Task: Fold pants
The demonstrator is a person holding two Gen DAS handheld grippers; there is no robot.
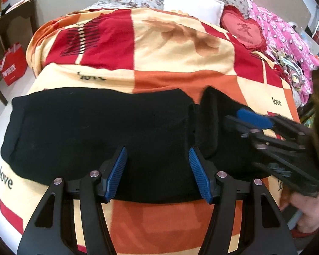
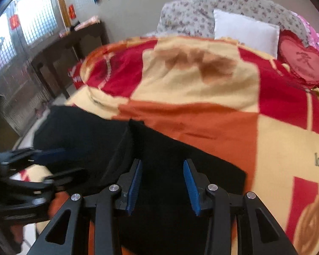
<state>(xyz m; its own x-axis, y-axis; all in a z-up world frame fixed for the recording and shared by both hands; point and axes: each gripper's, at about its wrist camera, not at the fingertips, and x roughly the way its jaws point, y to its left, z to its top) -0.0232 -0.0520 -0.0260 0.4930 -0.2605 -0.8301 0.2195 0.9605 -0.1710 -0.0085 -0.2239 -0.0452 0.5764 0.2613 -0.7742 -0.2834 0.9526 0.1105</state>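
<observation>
Black pants (image 1: pixel 95 127) lie crosswise on a checked red, orange and cream blanket (image 1: pixel 180 48). In the left wrist view my left gripper (image 1: pixel 158 172) hovers over their near edge, open, nothing pinched between the blue pads. My right gripper (image 1: pixel 234 116) comes in from the right at the pants' right end, where a raised fold stands up. In the right wrist view black cloth (image 2: pixel 85 131) fills the gap between the right gripper's (image 2: pixel 162 161) pads and runs back toward the camera. The left gripper (image 2: pixel 74 163) shows blurred at the left.
A white pillow (image 1: pixel 191 2), a red heart cushion (image 1: pixel 242 31) and pink bedding (image 1: pixel 287 38) lie at the bed's far end. A dark wooden table (image 2: pixel 70 48) and a red bag (image 1: pixel 12 63) stand left of the bed. A hand (image 1: pixel 304 212) holds the right gripper.
</observation>
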